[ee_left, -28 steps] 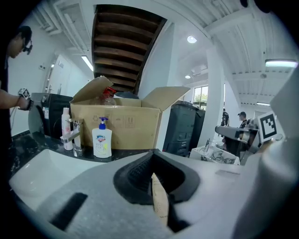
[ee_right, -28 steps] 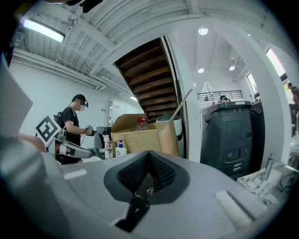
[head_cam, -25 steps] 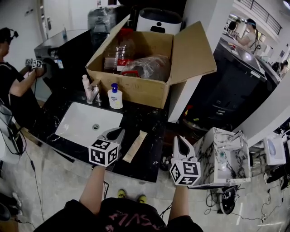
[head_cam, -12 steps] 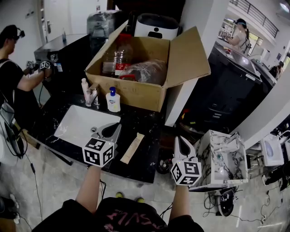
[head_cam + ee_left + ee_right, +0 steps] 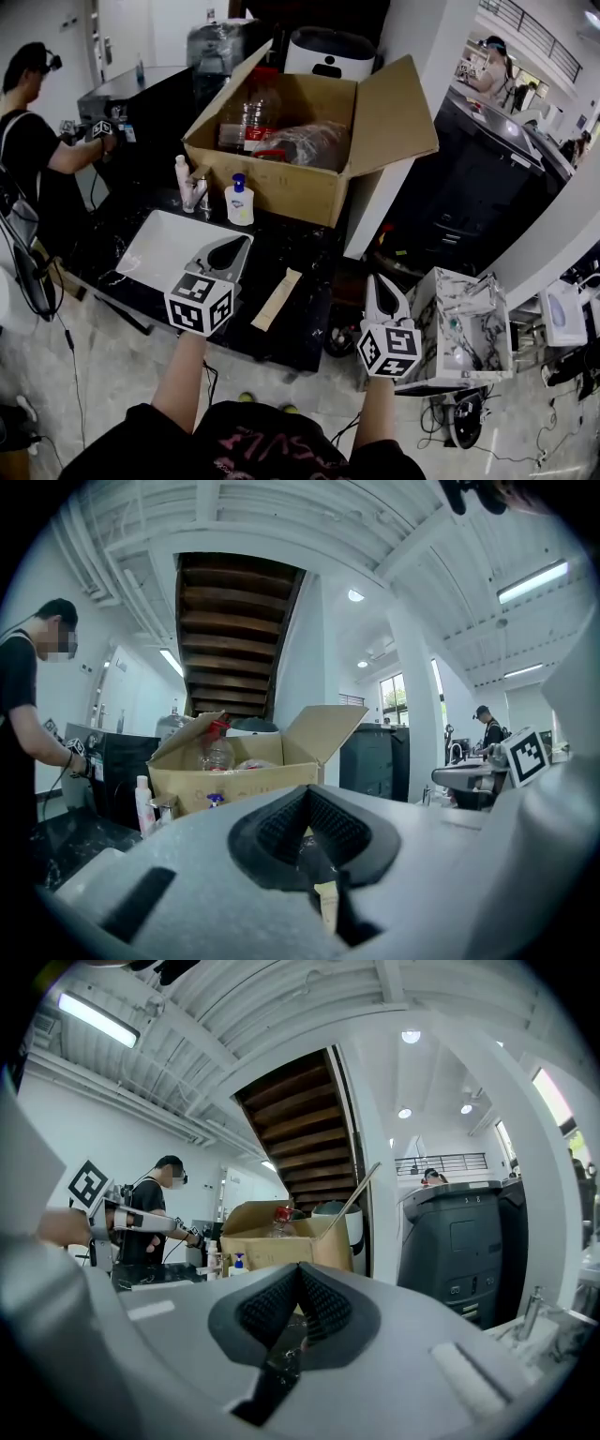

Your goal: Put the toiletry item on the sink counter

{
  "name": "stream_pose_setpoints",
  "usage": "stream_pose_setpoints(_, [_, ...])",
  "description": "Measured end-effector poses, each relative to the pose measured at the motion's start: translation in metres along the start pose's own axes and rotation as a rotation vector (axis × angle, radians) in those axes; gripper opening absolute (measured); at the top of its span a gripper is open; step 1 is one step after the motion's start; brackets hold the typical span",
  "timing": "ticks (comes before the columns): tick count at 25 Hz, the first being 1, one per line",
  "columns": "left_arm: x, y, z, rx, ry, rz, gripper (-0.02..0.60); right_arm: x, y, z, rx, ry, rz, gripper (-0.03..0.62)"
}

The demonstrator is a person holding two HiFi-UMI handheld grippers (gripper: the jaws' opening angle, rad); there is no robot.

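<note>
- what sits on the sink counter [image 5: 286, 246]?
- an open cardboard box [image 5: 281, 192] along the back edge and a white basin [image 5: 164, 248] at the left end.
- and the grippers?
- the left gripper [image 5: 232, 251] hangs over the basin's right rim, jaws pressed together with nothing between them. the right gripper [image 5: 382, 286] is off the counter's right front corner, jaws also together and empty.
- the toiletry item?
- the beige tube [image 5: 277, 299] lies flat near the front edge, right of the left gripper and apart from it. a soap bottle [image 5: 239, 202] stands before the box.
</note>
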State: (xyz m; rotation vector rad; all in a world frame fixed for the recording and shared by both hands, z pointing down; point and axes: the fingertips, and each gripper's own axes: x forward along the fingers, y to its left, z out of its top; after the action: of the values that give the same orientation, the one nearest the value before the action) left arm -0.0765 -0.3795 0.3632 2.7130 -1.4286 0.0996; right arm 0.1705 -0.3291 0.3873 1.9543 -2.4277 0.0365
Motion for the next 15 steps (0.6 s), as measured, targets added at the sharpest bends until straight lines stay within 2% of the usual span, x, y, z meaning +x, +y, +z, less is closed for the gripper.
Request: stream_pose_setpoints(15, [-0.0071, 0.0029, 0.0065, 0.005, -0.014, 0.002, -0.002, 0.0007, 0.0077, 0.0082, -0.015, -0.014, 0.003, 0.009])
